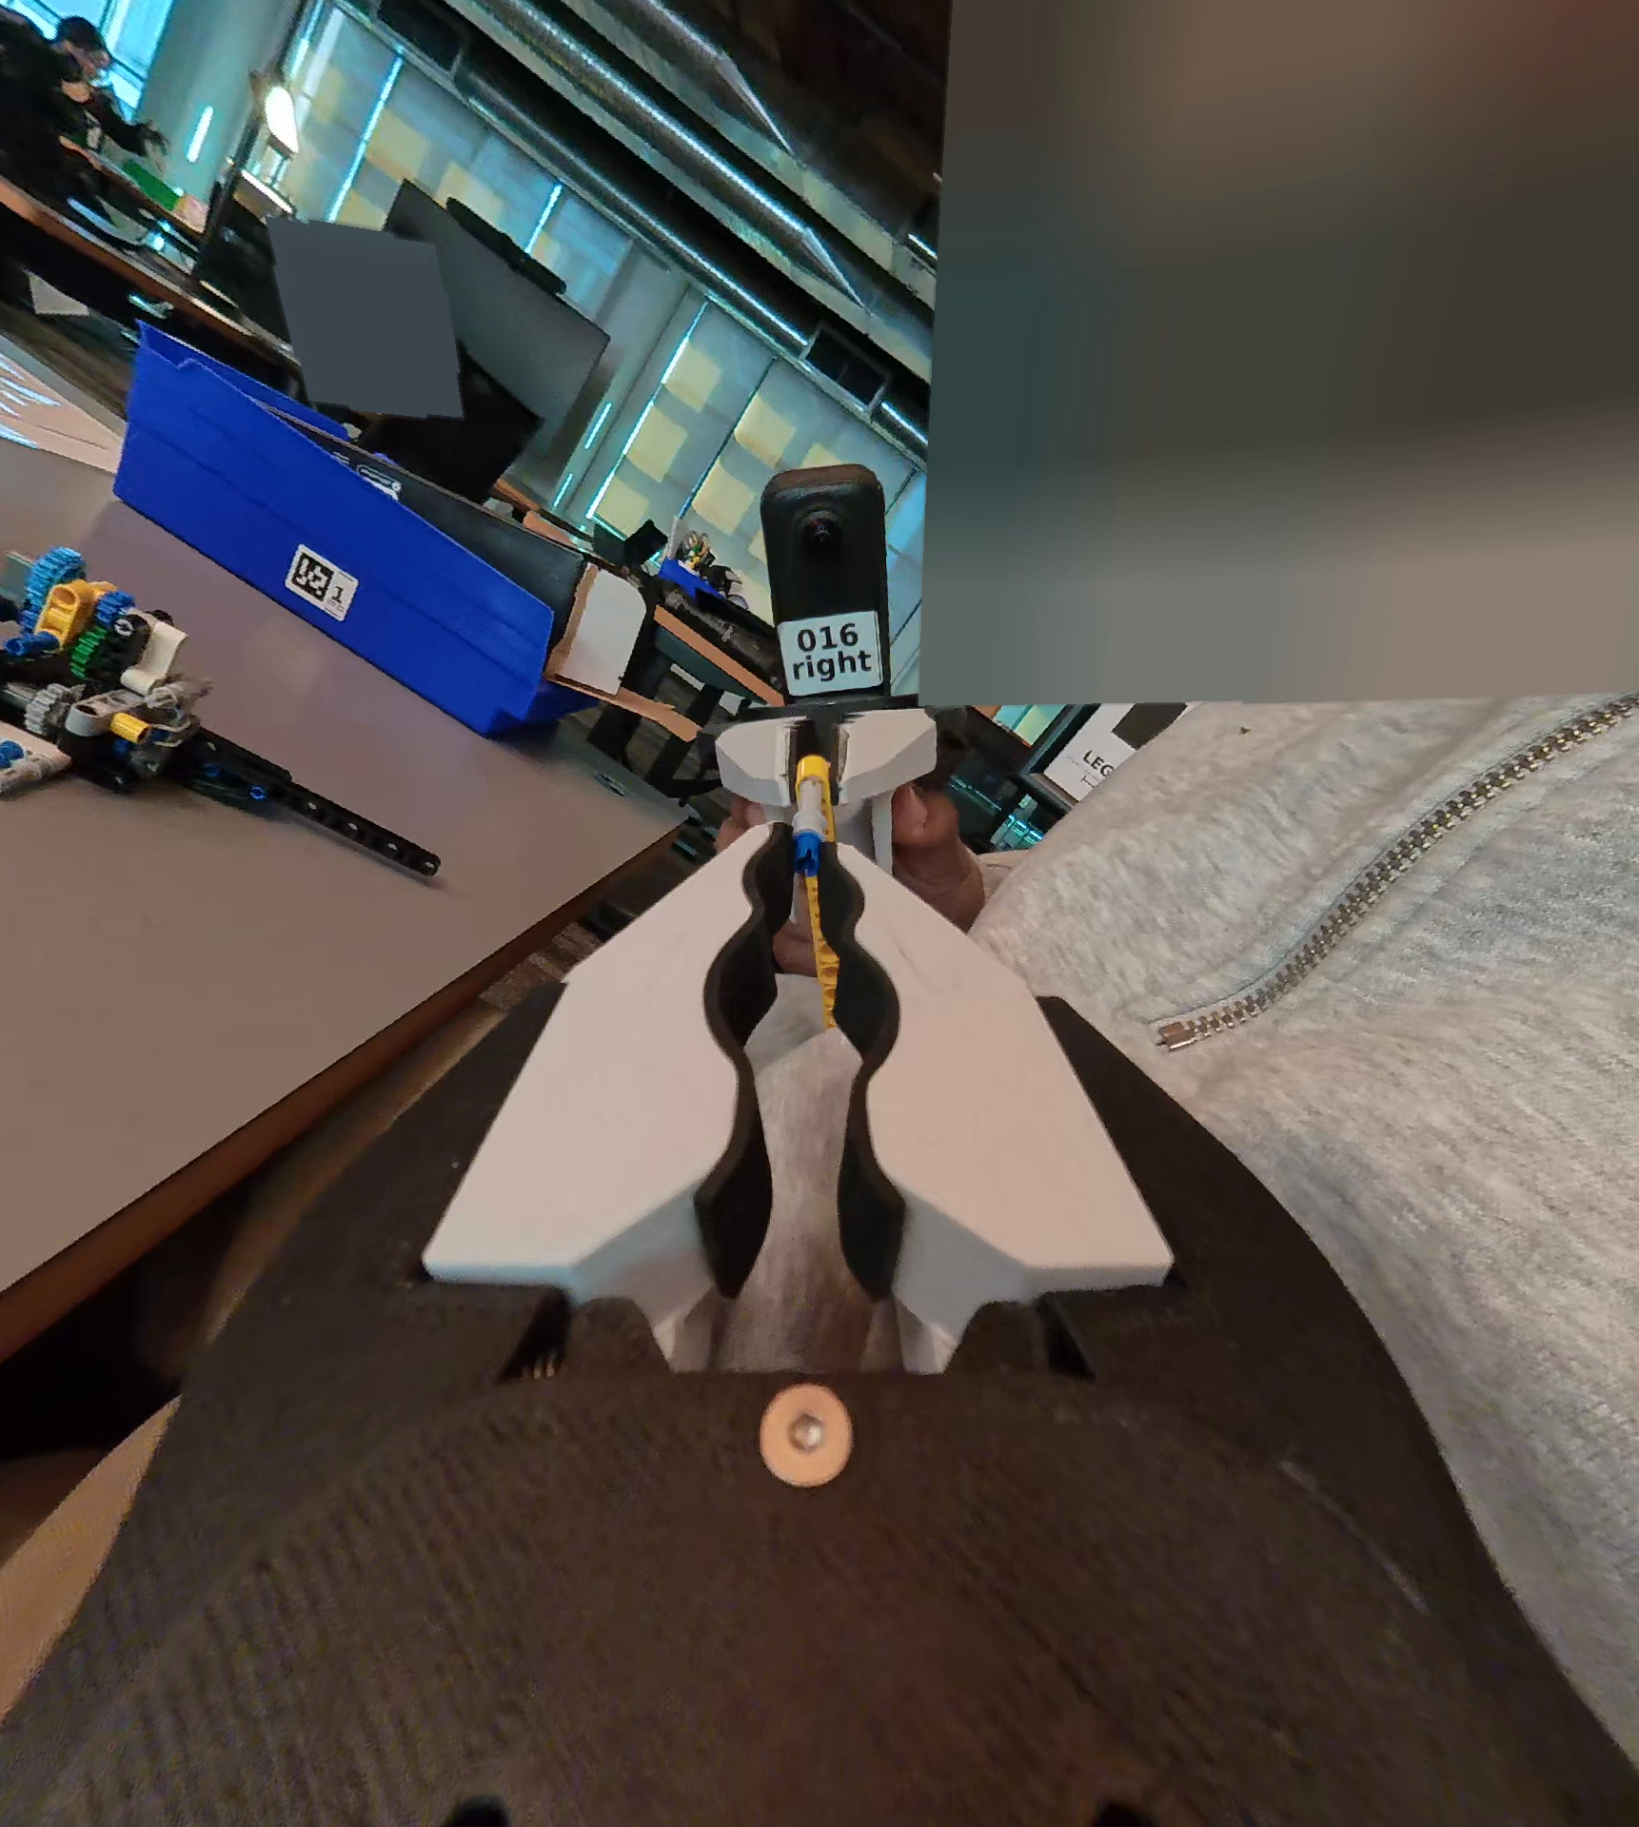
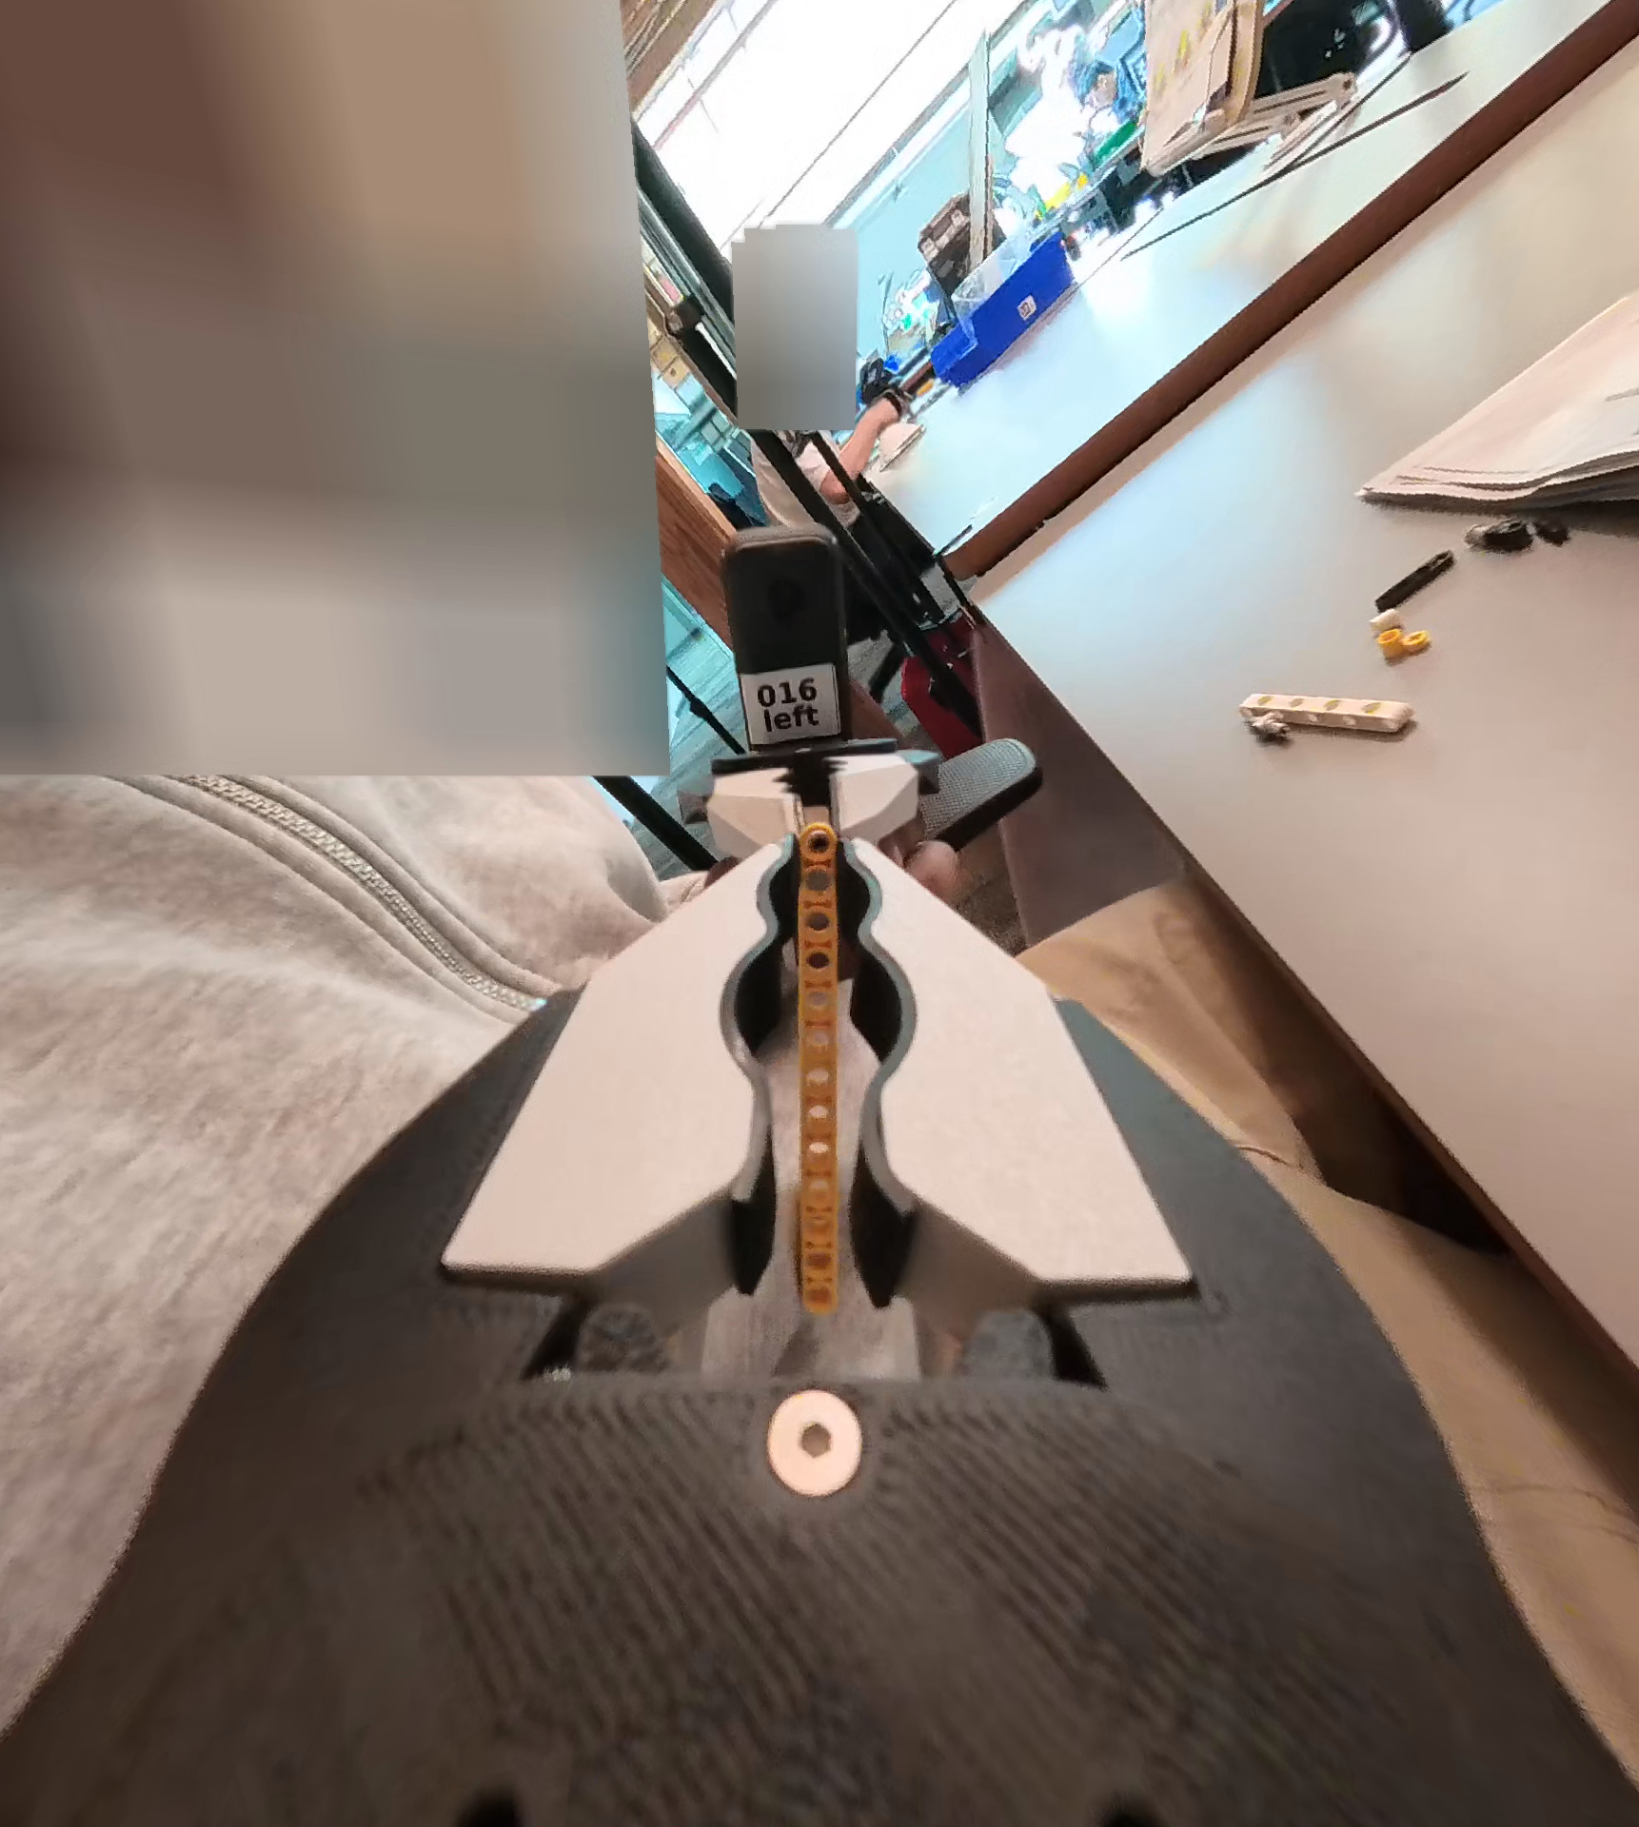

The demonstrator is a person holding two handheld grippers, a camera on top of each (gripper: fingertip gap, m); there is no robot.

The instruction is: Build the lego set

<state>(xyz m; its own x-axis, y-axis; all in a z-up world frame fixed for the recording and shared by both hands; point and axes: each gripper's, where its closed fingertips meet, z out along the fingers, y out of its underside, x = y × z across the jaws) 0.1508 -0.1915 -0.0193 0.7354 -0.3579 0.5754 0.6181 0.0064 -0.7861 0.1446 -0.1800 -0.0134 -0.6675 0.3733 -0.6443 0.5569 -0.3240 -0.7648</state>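
Note:
Both grippers meet tip to tip over the person's lap, off the table's edge. My right gripper is shut on a long yellow beam with holes, which lies lengthwise between its fingers. In the left wrist view the beam shows edge-on and carries a blue pin and a small white piece. My left gripper is closed at its tips on the blue pin. The right gripper faces me there. The left gripper shows beyond the beam in the right wrist view.
A partly built model with a long black beam lies on the grey table, with a blue bin behind. The right wrist view shows an open booklet, a white beam, yellow pieces and black pieces. A grey zipped top is close by. The tips of both grippers are at nearly the same place.

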